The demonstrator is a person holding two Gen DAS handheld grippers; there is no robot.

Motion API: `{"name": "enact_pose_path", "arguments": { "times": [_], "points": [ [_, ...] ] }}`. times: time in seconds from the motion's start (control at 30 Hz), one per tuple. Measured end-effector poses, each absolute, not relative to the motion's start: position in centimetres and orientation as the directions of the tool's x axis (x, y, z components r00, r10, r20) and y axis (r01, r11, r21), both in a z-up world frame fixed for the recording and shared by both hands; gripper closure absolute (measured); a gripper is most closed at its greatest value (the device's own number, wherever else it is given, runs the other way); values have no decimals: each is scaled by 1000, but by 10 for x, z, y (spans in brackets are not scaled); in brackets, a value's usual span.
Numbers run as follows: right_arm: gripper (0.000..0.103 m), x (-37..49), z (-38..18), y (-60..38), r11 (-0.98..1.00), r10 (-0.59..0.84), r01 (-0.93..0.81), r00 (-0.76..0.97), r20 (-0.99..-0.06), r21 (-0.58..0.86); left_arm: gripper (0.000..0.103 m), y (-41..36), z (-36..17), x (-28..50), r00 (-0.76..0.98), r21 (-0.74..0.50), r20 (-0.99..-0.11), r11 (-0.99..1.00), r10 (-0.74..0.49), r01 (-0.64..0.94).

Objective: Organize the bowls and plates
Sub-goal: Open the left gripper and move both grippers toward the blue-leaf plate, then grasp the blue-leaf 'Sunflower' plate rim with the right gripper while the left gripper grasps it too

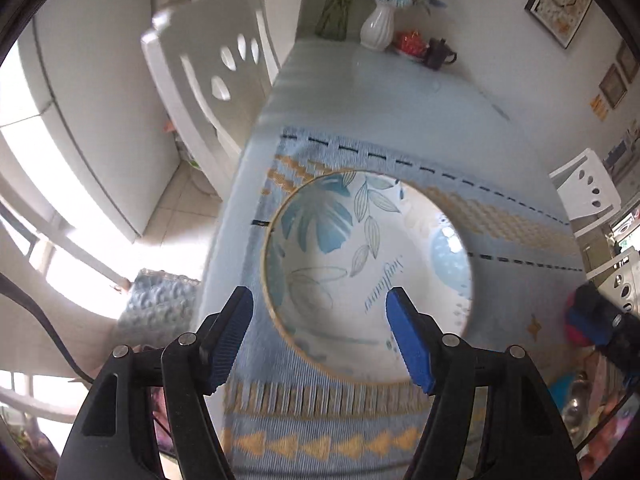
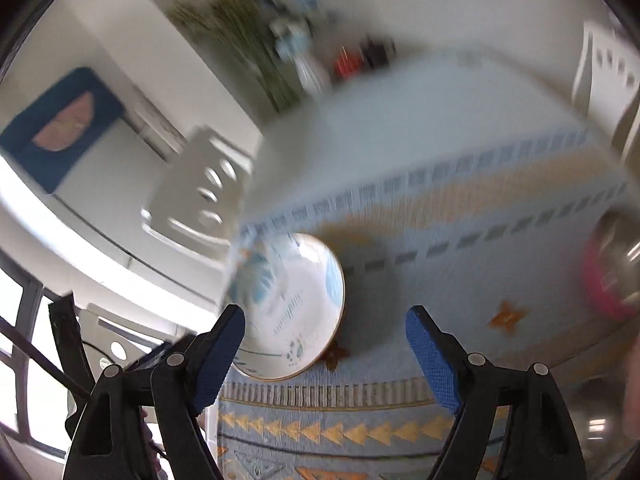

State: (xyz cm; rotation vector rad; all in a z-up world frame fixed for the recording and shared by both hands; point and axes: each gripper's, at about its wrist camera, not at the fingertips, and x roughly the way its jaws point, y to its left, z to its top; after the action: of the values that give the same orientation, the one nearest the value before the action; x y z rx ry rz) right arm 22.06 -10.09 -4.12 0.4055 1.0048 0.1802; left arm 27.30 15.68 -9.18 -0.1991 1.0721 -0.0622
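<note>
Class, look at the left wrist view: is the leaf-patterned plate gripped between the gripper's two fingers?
No. The left gripper stands open above the plate, which lies flat on the woven mat.

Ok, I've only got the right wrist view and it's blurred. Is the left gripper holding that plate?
Observer: No. The left gripper is open: one finger outside the plate rim, the other over it, neither gripping.
Operator: Anything on it?
Observer: Nothing, only printed blue leaves and script.
Operator: The dark thing by the white vase?
Observer: A teapot, standing right beside it.
</note>
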Motion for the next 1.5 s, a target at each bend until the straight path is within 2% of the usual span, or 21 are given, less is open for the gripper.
{"name": "enact_pose_path", "arguments": {
  "times": [0.1,0.2,0.33,0.43,0.57,0.7,0.83,0.9,0.97,1.0,1.1,1.23,1.37,1.5],
  "points": [
    [25,249,-85,-86,914,338,43,469,-816,403,38,156,-119,299,456,-202,-878,977,-147,-74],
    [26,271,-106,-83,925,326,24,455,-829,378,44,153,-124,307,511,-152,-856,984,-81,-98],
    [35,287,-130,-83,916,351,33,411,-842,399,47,149,-128,312,520,-169,-845,985,-123,-42],
    [42,288,-142,-75,928,341,8,381,-859,372,59,147,-138,310,510,-157,-850,988,-130,-9],
    [45,287,-157,-67,934,338,-8,342,-877,357,59,154,-134,305,537,-175,-832,984,-139,-16],
    [46,287,-164,-66,937,331,-3,333,-883,350,58,179,-120,298,592,-264,-786,962,-178,-62],
    [46,287,-164,-65,941,324,-16,328,-887,337,54,190,-137,306,527,-226,-838,969,-143,-97],
    [46,288,-165,-62,944,319,-23,328,-889,330,54,188,-145,306,515,-253,-839,964,-176,-84],
    [46,288,-165,-59,941,330,-40,325,-886,336,61,182,-152,305,495,-287,-841,956,-220,-61],
    [47,288,-165,-57,940,337,-51,322,-885,339,61,178,-156,304,477,-305,-844,951,-247,-48],
    [49,289,-166,-50,940,339,-88,326,-882,329,61,162,-156,298,497,-228,-848,973,-185,-26],
    [50,290,-166,-29,964,253,-172,357,-899,204,61,157,-154,288,497,-209,-852,977,-164,-35],
    [57,288,-163,-28,976,187,-171,369,-911,131,59,142,-146,269,506,-158,-849,987,-150,27],
    [63,272,-146,-29,978,103,-209,460,-882,5,60,137,-134,257,526,-177,-835,984,-161,20]
  ]
}}
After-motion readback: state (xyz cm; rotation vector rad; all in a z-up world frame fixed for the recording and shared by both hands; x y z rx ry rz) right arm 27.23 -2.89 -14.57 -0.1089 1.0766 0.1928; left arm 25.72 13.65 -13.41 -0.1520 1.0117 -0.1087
